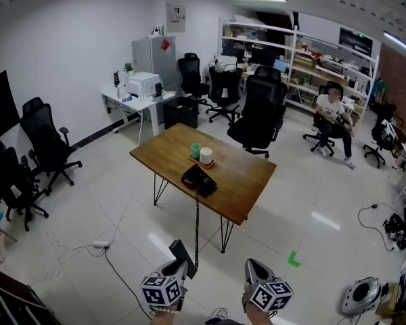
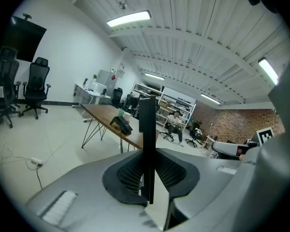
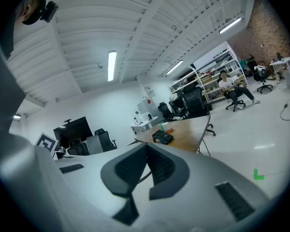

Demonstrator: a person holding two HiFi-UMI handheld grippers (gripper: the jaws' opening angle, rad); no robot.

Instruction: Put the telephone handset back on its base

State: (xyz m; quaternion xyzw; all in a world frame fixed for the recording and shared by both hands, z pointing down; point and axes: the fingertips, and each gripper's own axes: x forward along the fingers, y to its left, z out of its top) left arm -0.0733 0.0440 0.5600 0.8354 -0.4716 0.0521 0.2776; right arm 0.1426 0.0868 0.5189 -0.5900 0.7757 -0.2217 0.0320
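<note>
1. Head view: the left gripper (image 1: pixel 178 267) sits low, well short of the brown wooden table (image 1: pixel 247 181). Its jaws pinch a flat black telephone handset (image 1: pixel 183 254), long axis pointing forward and up toward the table. A dark cord (image 1: pixel 197 222) hangs from the black phone base (image 1: pixel 199 180) down toward it.
2. Left gripper view: the handset (image 2: pixel 147 139) stands bolt upright between the pads, which are clamped on it.
3. Right gripper view: the right gripper (image 3: pixel 146 151) is empty, tips pressed together, base (image 3: pixel 162 137) far ahead.
</note>
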